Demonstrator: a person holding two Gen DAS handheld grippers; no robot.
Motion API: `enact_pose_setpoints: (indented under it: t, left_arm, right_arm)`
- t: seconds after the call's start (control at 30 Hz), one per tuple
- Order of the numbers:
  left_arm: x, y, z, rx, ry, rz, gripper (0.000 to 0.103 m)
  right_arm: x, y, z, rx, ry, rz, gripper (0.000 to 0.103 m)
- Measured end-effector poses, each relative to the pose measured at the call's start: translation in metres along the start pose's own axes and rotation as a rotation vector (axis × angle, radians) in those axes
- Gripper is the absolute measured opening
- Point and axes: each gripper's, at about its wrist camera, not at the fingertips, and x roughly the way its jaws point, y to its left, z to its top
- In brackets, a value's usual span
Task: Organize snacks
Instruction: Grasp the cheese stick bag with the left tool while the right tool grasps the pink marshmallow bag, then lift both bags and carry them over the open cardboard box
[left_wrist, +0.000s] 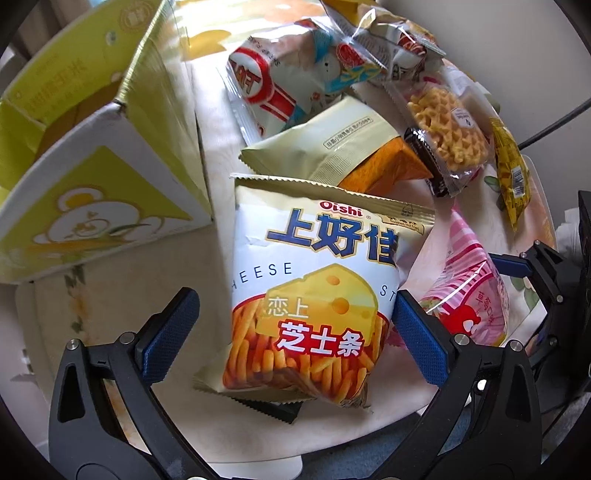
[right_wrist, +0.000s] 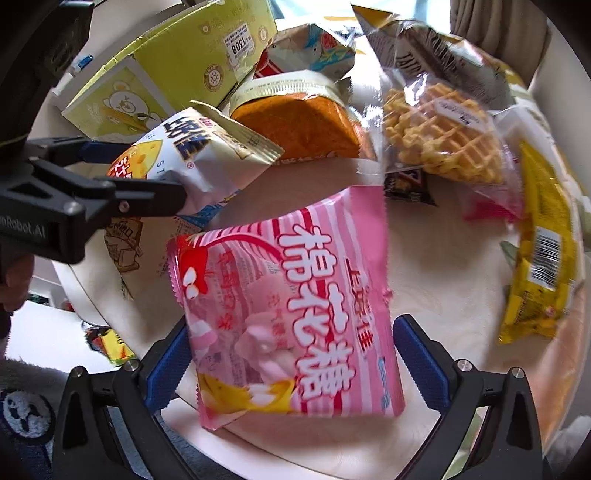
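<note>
Left gripper (left_wrist: 295, 339): jaws standing wide, straddling the cheese stick bag (left_wrist: 310, 291); right pad touching the bag's edge, left pad apart from it.
Cheese stick bag: lying on the table (left_wrist: 177, 258), just beside the yellow carton (left_wrist: 92, 184).
Right gripper (right_wrist: 291, 354): jaws spread around the pink marshmallow bag (right_wrist: 288, 314); actual contact is not showing clearly.
Waffle pack (right_wrist: 439, 136): sitting behind, among other snacks.

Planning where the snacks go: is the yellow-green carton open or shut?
Open. The yellow-green carton has its top flaps standing up in the left wrist view, with its inner wall showing. Cannot tell whether anything is inside.
</note>
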Motion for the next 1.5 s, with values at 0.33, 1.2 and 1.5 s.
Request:
enact_pose_setpoints:
  t: [0.33,1.2,1.5]
  left_arm:
    - [0.010,-0.003,-0.003,-0.037,0.021,-0.044,0.054]
    - [-0.122,0.002,0.010,-0.056,-0.240,0.001,0.047]
    - [-0.177,0.053,0.026,-0.108,-0.370,0.059,0.047]
  right_arm:
    - [-0.005,-0.007,0.017,-0.021,-0.010,0.067,0.078]
    - [-0.119,-0.040,0.052,0.013,-0.143,0.059,0.074]
    - [-0.157,-0.016,0.104,-0.034,-0.246,0.028,0.074]
